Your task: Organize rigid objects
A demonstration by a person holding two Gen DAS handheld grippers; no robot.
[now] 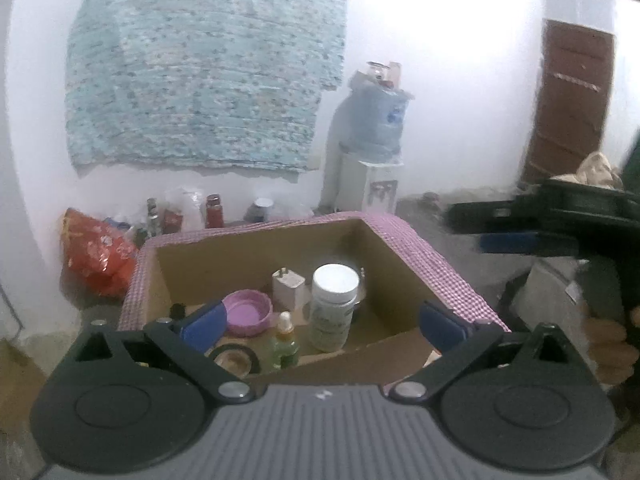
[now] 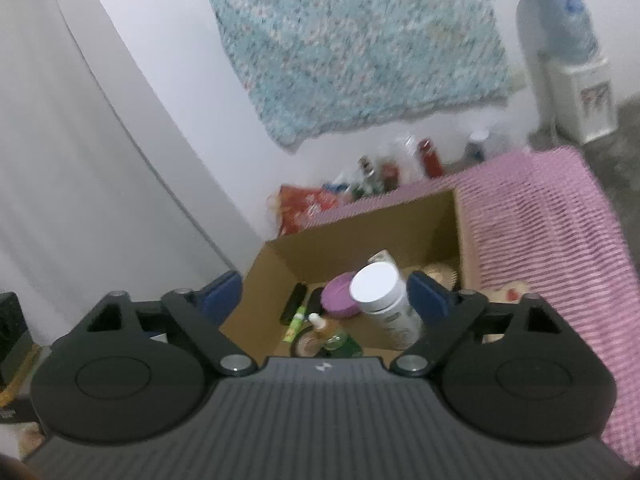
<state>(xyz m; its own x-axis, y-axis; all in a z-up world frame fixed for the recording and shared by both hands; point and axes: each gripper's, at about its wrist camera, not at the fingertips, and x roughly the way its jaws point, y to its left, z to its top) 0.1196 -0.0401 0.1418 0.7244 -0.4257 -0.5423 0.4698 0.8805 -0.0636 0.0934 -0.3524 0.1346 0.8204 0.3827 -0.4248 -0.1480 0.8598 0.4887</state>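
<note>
Left wrist view: the left gripper [image 1: 322, 322] hangs with jaws wide apart and empty above the cardboard box [image 1: 400, 264], where a white-capped bottle [image 1: 333, 307] stands upright mid-floor beside a pink lid [image 1: 247, 312].

Right wrist view: the right gripper [image 2: 324, 294] is likewise spread and empty; the bottle [image 2: 386, 304] stands near the box's [image 2: 360, 224] front edge.

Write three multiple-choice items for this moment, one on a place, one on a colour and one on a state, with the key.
1. Where does the white-capped bottle stand?
A. inside the cardboard box
B. on the checked cloth
C. on the floor by the wall

2. What colour is the round lid in the box?
A. green
B. purple
C. red

3. How does the left gripper stand?
A. shut on the bottle
B. shut on nothing
C. open and empty

Key: 1 A, the box walls surround it; 2 B, it shows purple in both views; 3 C, its blue pads sit wide apart, touching nothing.
</note>
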